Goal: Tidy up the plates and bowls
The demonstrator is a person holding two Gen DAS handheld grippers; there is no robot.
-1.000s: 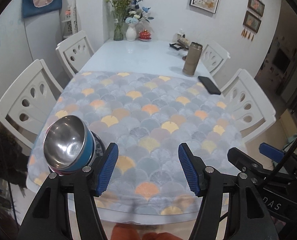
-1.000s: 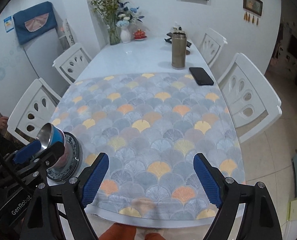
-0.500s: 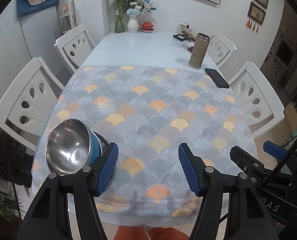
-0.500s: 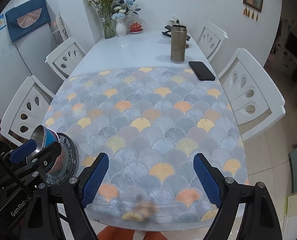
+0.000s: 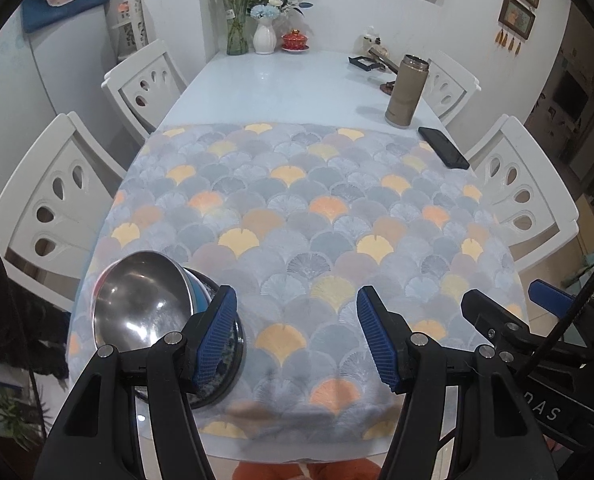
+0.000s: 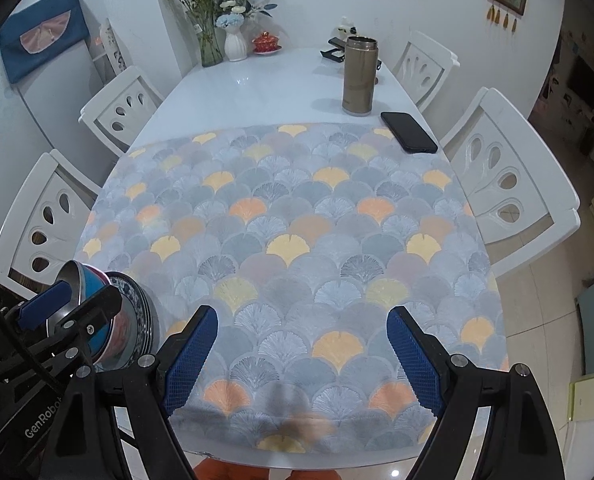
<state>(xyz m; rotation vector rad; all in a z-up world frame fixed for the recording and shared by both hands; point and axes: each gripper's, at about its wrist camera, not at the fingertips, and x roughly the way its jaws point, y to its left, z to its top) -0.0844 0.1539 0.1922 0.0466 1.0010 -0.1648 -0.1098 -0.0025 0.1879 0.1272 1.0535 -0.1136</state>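
Steel bowl sits stacked on plates at tabletop near-left corner; both claws, left & right, spread, empty; sorting looks done.

Occluded items, near left table corner
Plate stack is largely covered by the bowl and left gripper; plate count cannot be determined.
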